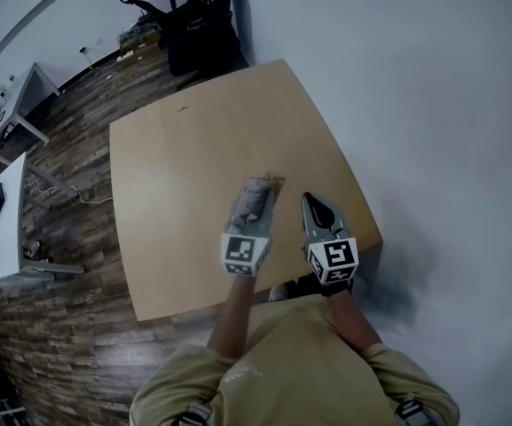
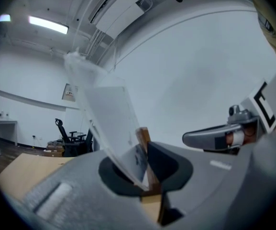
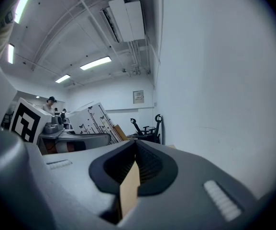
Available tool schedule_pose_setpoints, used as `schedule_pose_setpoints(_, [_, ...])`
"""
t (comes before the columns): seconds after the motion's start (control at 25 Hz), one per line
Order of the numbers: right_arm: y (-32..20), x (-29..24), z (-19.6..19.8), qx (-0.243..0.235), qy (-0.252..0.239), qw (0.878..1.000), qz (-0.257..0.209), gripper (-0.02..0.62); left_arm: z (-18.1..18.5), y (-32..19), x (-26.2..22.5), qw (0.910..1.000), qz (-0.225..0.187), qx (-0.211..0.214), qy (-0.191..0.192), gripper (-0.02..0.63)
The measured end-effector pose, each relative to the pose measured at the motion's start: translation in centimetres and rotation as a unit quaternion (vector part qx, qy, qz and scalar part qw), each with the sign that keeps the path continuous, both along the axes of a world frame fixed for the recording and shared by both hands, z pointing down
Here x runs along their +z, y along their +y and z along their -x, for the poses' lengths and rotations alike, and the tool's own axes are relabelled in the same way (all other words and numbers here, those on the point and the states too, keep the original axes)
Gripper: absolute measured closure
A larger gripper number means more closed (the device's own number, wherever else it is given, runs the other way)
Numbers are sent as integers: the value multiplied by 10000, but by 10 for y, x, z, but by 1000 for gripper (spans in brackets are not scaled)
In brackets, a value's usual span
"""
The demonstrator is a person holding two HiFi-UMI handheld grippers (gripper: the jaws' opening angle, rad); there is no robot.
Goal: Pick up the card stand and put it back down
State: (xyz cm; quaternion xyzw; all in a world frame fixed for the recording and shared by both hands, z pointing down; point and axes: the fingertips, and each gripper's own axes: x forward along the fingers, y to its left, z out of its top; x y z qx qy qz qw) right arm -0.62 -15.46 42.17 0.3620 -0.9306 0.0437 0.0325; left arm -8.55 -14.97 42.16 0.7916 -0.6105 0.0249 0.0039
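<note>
Evidently the left tool (image 2: 145, 170) is pinching the probably light, stiff card stand (image 2: 128, 143) low at its wooden base (image 2: 144, 137), not its slippery-looking clear panel (image 2: 110, 114), above the worktop (image 1: 185, 158), while the right tool (image 3: 135, 161) is hovering pressed together.

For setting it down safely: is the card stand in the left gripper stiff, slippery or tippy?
Probably stiff: the clear panel of the card stand is straight, though the left gripper clamps only near its wooden base. Perhaps slippery: the panel looks smooth. May tip: tall panel, narrow-looking base.
</note>
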Motion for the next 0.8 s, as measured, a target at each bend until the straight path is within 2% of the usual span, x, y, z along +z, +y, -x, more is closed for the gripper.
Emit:
schedule_pose_setpoints(0.16, [-5, -3, 18, -500, -50, 9987, 52, 591, 10, 6, -3, 9989, 82, -348, 304, 558])
schedule_pose_setpoints(0.32, [-4, -5, 48, -1084, -185, 9938, 133, 591, 35, 20, -14, 9953, 98, -965, 16, 558])
schedule_pose_setpoints(0.48, [-10, 4, 78, -1759, -32, 9844, 28, 591, 67, 24, -3, 9857, 161, -1670, -162, 558])
schedule_pose_setpoints(0.6, [-12, 18, 95, -2213, 163, 9751, 13, 591, 86, 31, 9, 9767, 297, -2125, -70, 558])
schedule_pose_setpoints(0.8, [-20, 25, 126, -2752, 109, 9613, 81, 591, 112, 41, 17, 9637, 451, -2625, -208, 558])
